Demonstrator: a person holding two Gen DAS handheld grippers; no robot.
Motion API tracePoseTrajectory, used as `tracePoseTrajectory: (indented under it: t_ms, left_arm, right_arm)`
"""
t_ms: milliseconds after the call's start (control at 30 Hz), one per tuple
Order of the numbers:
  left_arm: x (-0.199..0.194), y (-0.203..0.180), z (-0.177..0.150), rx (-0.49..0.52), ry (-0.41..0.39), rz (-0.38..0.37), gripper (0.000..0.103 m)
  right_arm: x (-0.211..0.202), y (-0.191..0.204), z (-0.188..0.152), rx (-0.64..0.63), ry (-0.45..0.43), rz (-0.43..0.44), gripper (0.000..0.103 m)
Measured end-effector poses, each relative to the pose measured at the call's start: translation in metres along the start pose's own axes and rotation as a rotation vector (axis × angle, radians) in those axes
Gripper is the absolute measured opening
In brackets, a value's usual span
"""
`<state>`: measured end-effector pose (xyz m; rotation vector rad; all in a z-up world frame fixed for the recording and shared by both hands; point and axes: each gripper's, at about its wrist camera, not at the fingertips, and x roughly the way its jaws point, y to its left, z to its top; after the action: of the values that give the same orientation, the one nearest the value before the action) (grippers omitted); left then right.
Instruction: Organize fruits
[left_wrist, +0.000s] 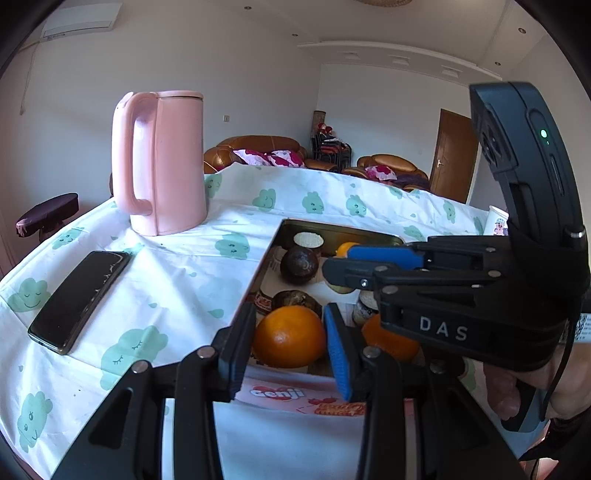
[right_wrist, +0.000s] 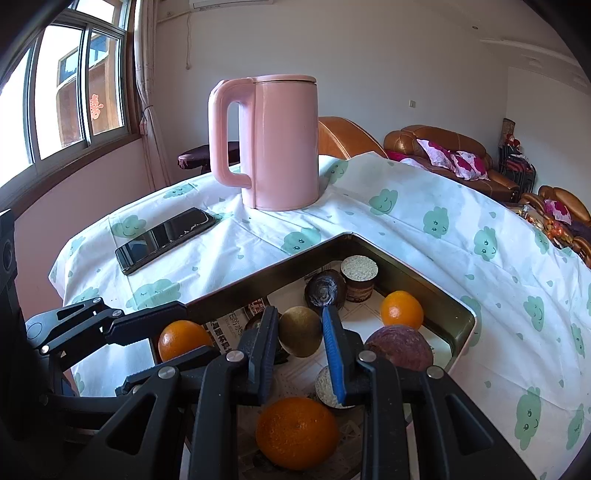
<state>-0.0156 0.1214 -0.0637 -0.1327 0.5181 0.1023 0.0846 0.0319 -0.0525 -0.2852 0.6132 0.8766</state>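
**Orange rind between open pads: firm fruit, best gripped at the widest girth**

Orange, pebbled skin is seen nearest the left gripper (left_wrist: 290, 349), whose jaws stand wide on either side of an orange (left_wrist: 289, 336) at the near end of the metal tray (left_wrist: 258, 273); contact cannot be told. The fruit is judged moderately heavy, firm and slightly springy, with a rind giving fair friction; it would best be taken across its widest girth, since a grip above or below that line could squeeze it out.

The right gripper (right_wrist: 301, 345) is likewise held open, framing a brownish-green round fruit (right_wrist: 300, 336), with a second orange (right_wrist: 297, 432) below it. A purple-skinned fruit (right_wrist: 399, 347), a third orange (right_wrist: 402, 309), a dark round fruit (right_wrist: 325, 290) and a small crumb-topped cake (right_wrist: 358, 277) lie further along the tray; the cake is judged soft and crushable.

Beyond the tray, a phone (right_wrist: 164, 238) and a pink kettle (right_wrist: 273, 144) rest on the cloud-printed cloth (right_wrist: 424, 229).
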Motion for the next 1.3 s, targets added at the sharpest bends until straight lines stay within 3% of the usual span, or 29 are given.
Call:
tracePoseTrajectory:
  t_ms: [267,333,400,533,800,1300]
  left_arm:
    - [0.000,-0.002,0.000,0.006,0.002,0.003,0.041]
    - [-0.001,-0.002,0.000,-0.001,-0.004,0.011,0.053]
    - [-0.004,-0.001,0.001,-0.006,-0.013,0.006,0.057]
    - [-0.017,-0.002,0.003,-0.005,-0.061,0.023,0.084]
    - [-0.035,-0.013,0.007,0.002,-0.111,0.002,0.094]
    - [-0.043,-0.040,0.014,0.047,-0.129,-0.018,0.097]
  right_arm:
    - [0.005,-0.001,-0.003,0.009,0.030,0.034,0.027]
    - [0.002,0.000,-0.003,0.006,0.019,0.035,0.031]
    - [-0.005,0.000,-0.002,0.002,0.004,0.002,0.042]
    - [-0.023,-0.008,-0.002,0.024,-0.041,-0.033,0.059]
    - [-0.066,-0.017,-0.012,0.044,-0.113,-0.111,0.062]
    - [-0.114,-0.036,-0.035,0.105,-0.204,-0.156,0.068]
